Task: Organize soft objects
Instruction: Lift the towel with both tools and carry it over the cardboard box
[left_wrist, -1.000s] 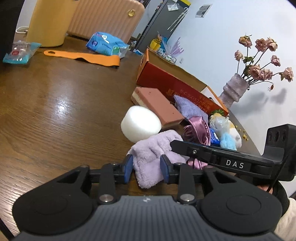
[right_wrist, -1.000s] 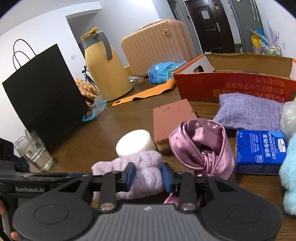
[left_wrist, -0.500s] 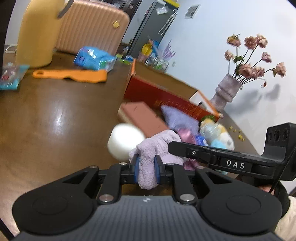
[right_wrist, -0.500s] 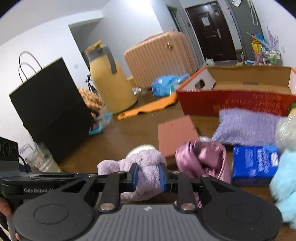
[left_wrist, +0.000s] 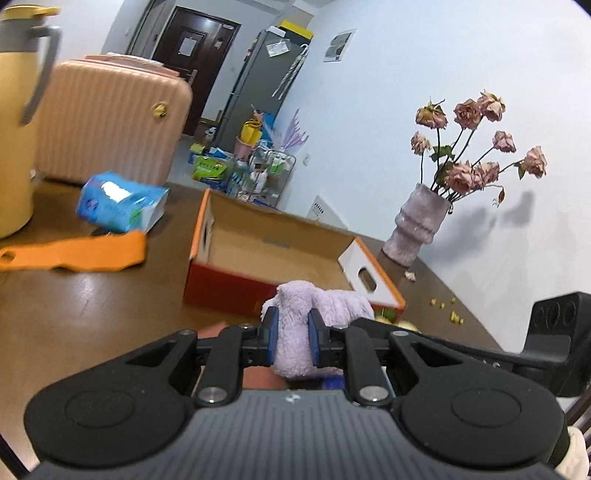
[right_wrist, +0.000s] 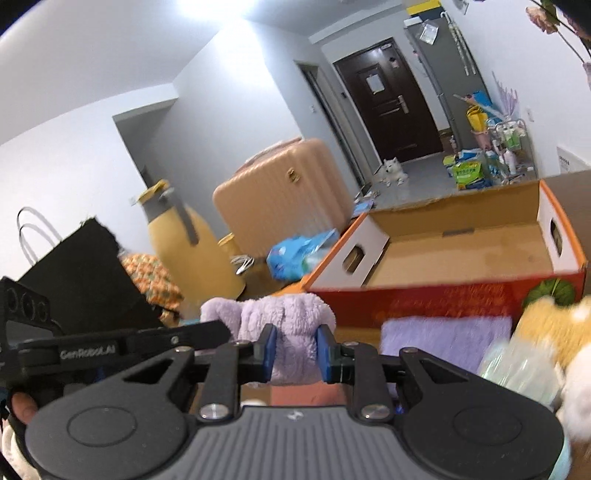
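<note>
**A:** On the brown counter (left_wrist: 55, 314), far side: pink suitcase (left_wrist: 107, 125) at the left, then the red cardboard box (left_wrist: 280, 254), open and w/ nothing in it. Where's the soft thing?

**B:** The lilac fleece cloth (left_wrist: 295, 332) is up off the counter, near edge of the box, strung between both claws. Left claw (left_wrist: 293, 341) is pinched narrow on one bunch of it, right claw (right_wrist: 294, 352) squeezed onto the other end.

**A:** Anything under it?

**B:** Right view shows a purple pad (right_wrist: 443, 341) flat against the box front, and a blurry plush toy (right_wrist: 554, 332) at the right edge.

**A:** Risks, imo?

**B:** Cloth's floppy. If the two hands drift apart, the fleece prob. slides out of one pinch and dangles. If it hangs too low crossing the near wall, it could snag the rim and shove the light box. Releasing unevenly might leave it draped over the edge, not inside.
</note>
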